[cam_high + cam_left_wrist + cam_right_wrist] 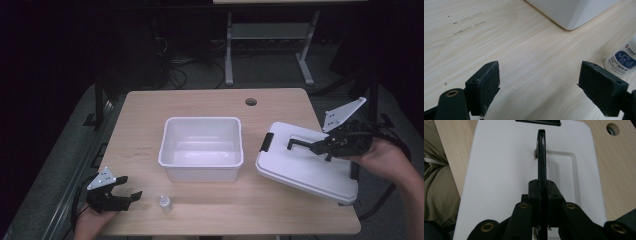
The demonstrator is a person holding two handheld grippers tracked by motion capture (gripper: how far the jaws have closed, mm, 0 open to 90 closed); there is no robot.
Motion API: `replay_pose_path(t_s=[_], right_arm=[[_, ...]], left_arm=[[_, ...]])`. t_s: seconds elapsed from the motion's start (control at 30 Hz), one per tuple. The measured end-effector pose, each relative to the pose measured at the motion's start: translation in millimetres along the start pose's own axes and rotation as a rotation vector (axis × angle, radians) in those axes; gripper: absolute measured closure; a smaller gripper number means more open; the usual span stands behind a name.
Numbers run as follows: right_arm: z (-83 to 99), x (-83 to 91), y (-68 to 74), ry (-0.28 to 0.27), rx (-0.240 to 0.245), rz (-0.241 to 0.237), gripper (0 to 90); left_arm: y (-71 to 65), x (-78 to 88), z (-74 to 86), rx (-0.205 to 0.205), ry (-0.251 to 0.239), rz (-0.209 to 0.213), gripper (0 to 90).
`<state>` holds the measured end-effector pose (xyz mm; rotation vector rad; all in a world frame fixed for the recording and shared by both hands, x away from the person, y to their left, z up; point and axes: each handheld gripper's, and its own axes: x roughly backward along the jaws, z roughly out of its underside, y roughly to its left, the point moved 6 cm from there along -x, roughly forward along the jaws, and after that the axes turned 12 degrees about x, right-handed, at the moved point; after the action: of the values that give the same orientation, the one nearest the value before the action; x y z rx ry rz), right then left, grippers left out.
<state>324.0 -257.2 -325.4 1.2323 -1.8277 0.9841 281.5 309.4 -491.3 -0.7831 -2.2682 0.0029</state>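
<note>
Down at the near edge, the left gripper (121, 192) rests on the bench (150, 115) with its jaws spread wide and nothing between them, just bare wood grain under its own camera. Biggest thing on the bench now: the white tub (201, 148), sitting square in the middle, open on top and showing a clean white floor inside. Its rounded lower corner (571, 15) peeks into the left gripper view. Next in size, the white lid (305, 165), off to the right of the tub and apart from it, lying skewed, its far corner hanging past the right edge of the bench. A black latch (266, 141) sits on its tub-side edge. And there's the grip: the right gripper (316, 148) is clamped tight on the lid's black handle (542, 152), jaws pinched on either side of that thin upright bar. From that gripper's camera the lid (499, 170) spreads out flat beneath the handle, with a shallow rectangular recess around it. Smallest of all, a little dropper bottle (165, 204) stands upright just in front of the tub, near the left gripper, its blue label (624, 60) visible beside the open jaw. Far side of the bench, a round cable hole (251, 102).
</note>
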Motion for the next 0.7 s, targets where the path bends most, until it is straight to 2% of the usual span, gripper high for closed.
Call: replay_pose_path(t_s=[0.7], right_arm=[[28.1,-49.8,14.3,0.002,-0.027,-0.047,84.1]], left_arm=[[-0.8,1.0,1.1,-0.002,0.003,-0.004,17.0]])
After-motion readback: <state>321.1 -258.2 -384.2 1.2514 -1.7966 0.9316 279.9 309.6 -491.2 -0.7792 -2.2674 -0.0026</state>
